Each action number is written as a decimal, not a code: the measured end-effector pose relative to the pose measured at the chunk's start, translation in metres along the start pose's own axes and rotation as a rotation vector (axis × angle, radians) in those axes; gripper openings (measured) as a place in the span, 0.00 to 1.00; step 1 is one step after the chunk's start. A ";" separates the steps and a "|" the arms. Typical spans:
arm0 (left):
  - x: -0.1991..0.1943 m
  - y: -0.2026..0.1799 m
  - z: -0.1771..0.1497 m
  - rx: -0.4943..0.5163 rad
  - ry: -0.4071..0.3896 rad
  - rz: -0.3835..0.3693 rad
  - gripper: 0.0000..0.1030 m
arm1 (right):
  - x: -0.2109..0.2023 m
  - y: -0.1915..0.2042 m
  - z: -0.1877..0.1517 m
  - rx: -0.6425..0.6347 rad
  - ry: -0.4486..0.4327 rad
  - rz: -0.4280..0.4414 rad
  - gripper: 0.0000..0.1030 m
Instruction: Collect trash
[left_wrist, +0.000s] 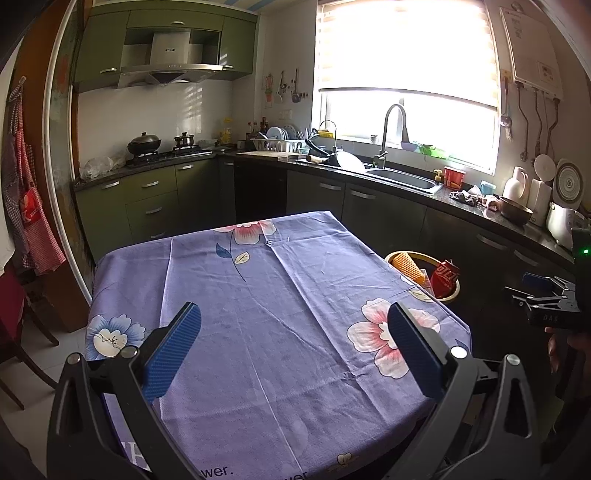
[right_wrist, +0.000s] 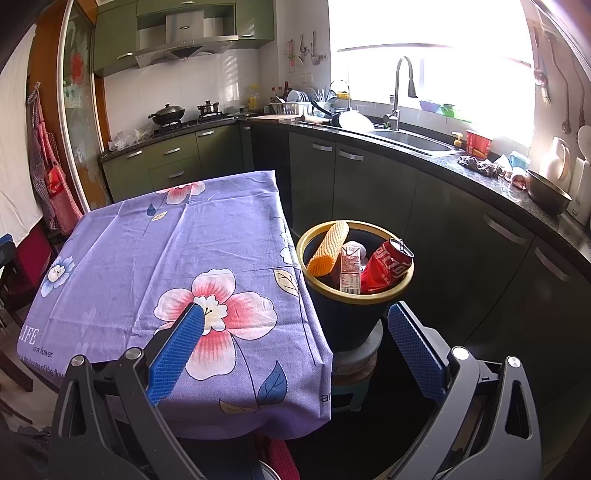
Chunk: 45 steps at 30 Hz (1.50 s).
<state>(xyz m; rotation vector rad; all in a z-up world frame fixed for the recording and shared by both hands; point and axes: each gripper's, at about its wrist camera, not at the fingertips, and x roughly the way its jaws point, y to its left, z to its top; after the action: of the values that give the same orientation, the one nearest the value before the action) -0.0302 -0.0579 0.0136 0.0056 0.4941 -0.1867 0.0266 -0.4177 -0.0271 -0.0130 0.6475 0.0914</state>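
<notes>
Both tools gape wide and hold nothing: the left tool (left_wrist: 293, 345) hovers over the cloth-covered desk (left_wrist: 258, 314), the right tool (right_wrist: 295, 343) near the bin (right_wrist: 314, 280) holding a red can (right_wrist: 386, 267), carton (right_wrist: 349, 267) and yellow foam roll (right_wrist: 328, 249).

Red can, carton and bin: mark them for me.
Red can (right_wrist: 388, 267), right wrist view, on its side.
Carton (right_wrist: 349, 267), right wrist view, on its printed face.
Bin (right_wrist: 345, 297), right wrist view, on its yellow rim.
</notes>
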 end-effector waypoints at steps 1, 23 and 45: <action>0.000 -0.001 0.000 0.004 0.002 -0.001 0.93 | 0.000 0.000 0.000 0.000 0.001 -0.001 0.95; 0.005 -0.002 -0.001 0.002 0.018 -0.012 0.93 | 0.002 -0.001 -0.002 0.001 0.005 0.000 0.95; 0.008 -0.008 0.002 0.020 0.022 -0.021 0.93 | 0.005 -0.002 -0.005 0.003 0.013 0.002 0.95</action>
<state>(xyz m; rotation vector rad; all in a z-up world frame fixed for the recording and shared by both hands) -0.0235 -0.0673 0.0115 0.0219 0.5145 -0.2126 0.0275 -0.4195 -0.0345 -0.0099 0.6611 0.0925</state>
